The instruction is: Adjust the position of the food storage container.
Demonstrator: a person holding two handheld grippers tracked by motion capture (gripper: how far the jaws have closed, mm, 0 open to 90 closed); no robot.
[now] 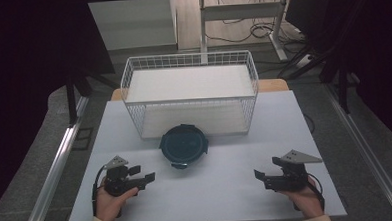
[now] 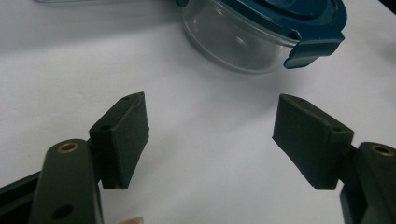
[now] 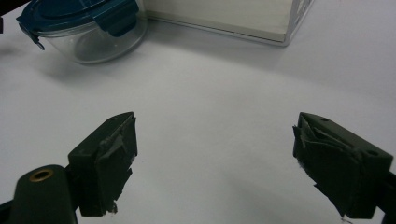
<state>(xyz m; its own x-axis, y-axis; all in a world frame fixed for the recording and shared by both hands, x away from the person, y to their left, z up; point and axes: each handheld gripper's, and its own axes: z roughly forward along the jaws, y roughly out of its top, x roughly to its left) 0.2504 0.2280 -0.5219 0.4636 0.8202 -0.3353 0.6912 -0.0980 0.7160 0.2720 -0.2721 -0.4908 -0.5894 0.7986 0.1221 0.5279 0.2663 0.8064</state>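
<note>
On the white table (image 1: 212,190), a lidded clear container (image 1: 183,145) sits just before the wire basket (image 1: 190,93), untouched, between left gripper (image 1: 149,178) and right gripper (image 1: 258,176), both jaws wide and empty; presumably pre-grasp, next calling for an approach to the container.

From above we look forward and down; both low, close gripper views share the teal-lidded clear round container (image 1: 183,145) (image 2: 261,32) (image 3: 84,28).
</note>
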